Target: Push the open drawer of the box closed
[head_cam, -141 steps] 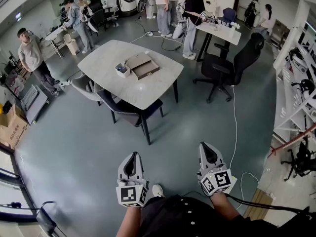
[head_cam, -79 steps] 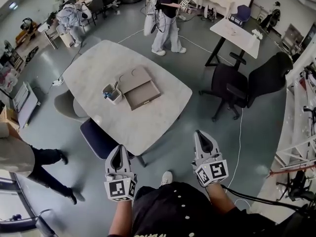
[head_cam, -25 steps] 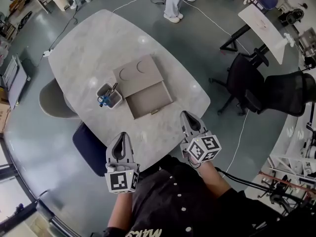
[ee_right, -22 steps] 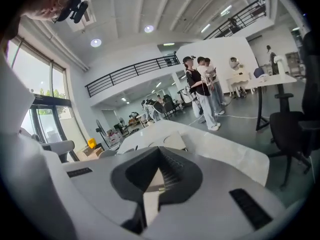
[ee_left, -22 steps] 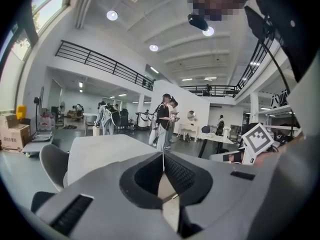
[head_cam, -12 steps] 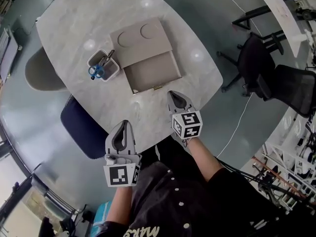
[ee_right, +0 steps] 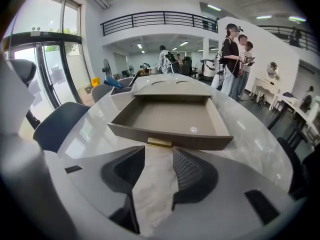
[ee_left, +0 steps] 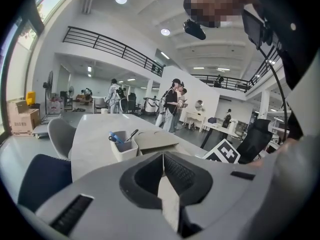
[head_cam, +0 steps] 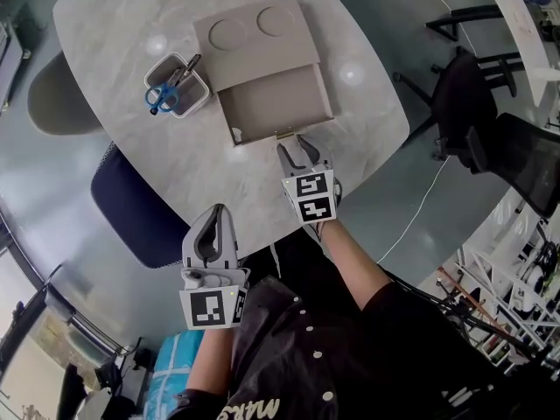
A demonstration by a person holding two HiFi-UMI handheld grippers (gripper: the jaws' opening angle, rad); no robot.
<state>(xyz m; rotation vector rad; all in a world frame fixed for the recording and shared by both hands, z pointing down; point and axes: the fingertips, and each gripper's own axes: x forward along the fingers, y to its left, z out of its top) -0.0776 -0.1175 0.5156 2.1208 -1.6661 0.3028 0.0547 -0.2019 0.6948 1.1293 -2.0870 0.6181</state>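
On the table [head_cam: 114, 42], the box [head_cam: 254, 33] sits flat with its drawer [head_cam: 276, 103] pulled out towards the person. The drawer is empty. A small brass handle [ee_right: 159, 143] is fixed at the middle of the drawer front.

The right gripper [head_cam: 296, 150] is just in front of the handle and points at it, tilted down towards the table top. Its jaws have just been opening. They are now spread, with only the table surface showing between them. Contact with the drawer front cannot be confirmed.

The left gripper [head_cam: 215, 210] hangs at the near edge of the table, well apart from the box. Its fingers are pressed together on nothing.

Probable faults from this position:
- The spread fingers may straddle the handle, so the push may land on one finger only. The drawer may then skew and jam.
- Nothing braces the box. On the smooth table top the whole box may slide instead of the drawer closing.
- A sliding box may knock the cup [head_cam: 175, 86] of scissors [head_cam: 159, 96] beside it.
- The tilted fingertips may scrape the table top or slip under the drawer front.
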